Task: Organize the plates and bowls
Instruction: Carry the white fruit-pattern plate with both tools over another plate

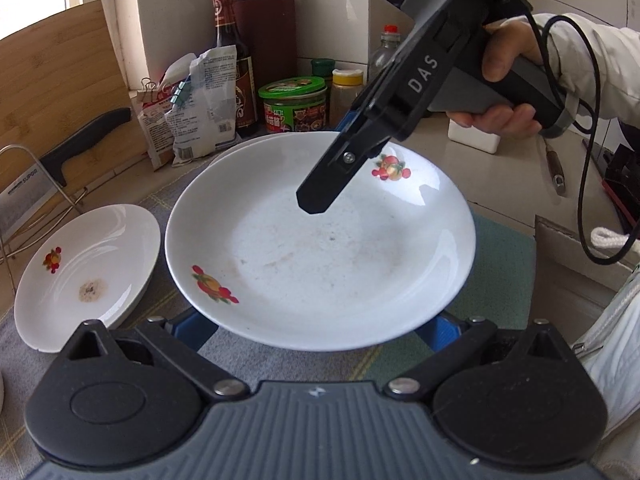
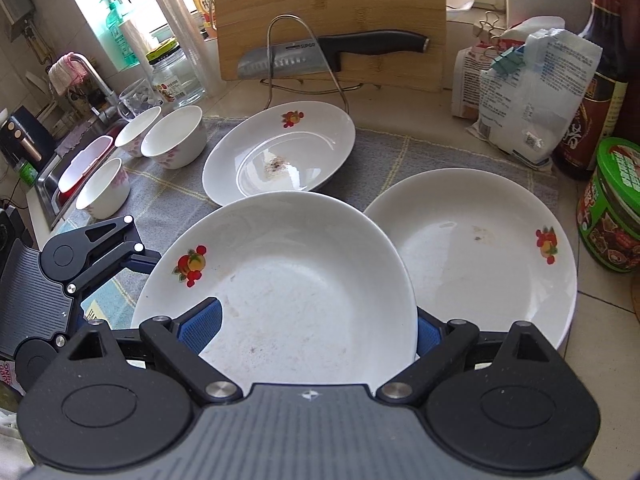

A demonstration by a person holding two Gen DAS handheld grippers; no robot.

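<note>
**Item: white fruit-print plate (image 2: 300, 272), raised in front of the cutting board (image 2: 328, 12).**

The plate is carried tilted above the grey cloth (image 2: 400, 152), nearer the cameras than the board. The left gripper (image 1: 316, 332) is spread wide, its blue fingers (image 1: 192, 330) hidden under the plate's rim; a grip cannot be told. The right gripper (image 2: 312, 332) is set wide across the opposite rim, one pad laid over the inside and one behind the edge; pressure cannot be told. A second plate (image 2: 480, 260) is partly overlapped, in front of the board and to its right. A stained third plate (image 2: 280, 152) is lying just before the board. Three bowls (image 2: 174, 136) are grouped on the worktop (image 2: 420, 104) left of the board. A knife (image 2: 348, 50) is racked against the board.
</note>
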